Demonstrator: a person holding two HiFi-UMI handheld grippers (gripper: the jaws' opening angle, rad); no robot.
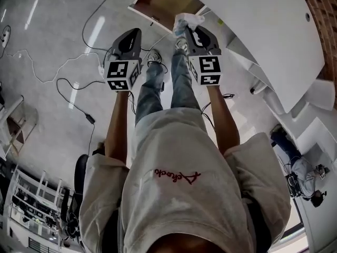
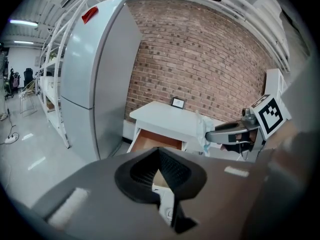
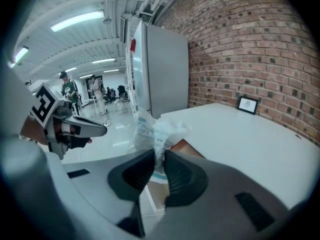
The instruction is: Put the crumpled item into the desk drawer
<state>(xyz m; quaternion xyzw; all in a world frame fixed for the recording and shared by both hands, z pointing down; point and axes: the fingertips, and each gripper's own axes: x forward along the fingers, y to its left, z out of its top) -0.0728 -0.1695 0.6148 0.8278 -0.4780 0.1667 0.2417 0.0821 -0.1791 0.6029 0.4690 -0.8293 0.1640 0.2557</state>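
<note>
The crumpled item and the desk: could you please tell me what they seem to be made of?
Crumpled item: thin clear plastic film, probably a bag; translucent, glossy creases, faint print. Desk: smooth matte white top, likely painted or laminated board.

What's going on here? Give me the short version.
A person holds a gripper in each hand in front of a white desk. The right gripper is shut on a crumpled plastic item, held up by the open desk drawer and not yet inside it. The left gripper is shut on nothing, off to the side.
</note>
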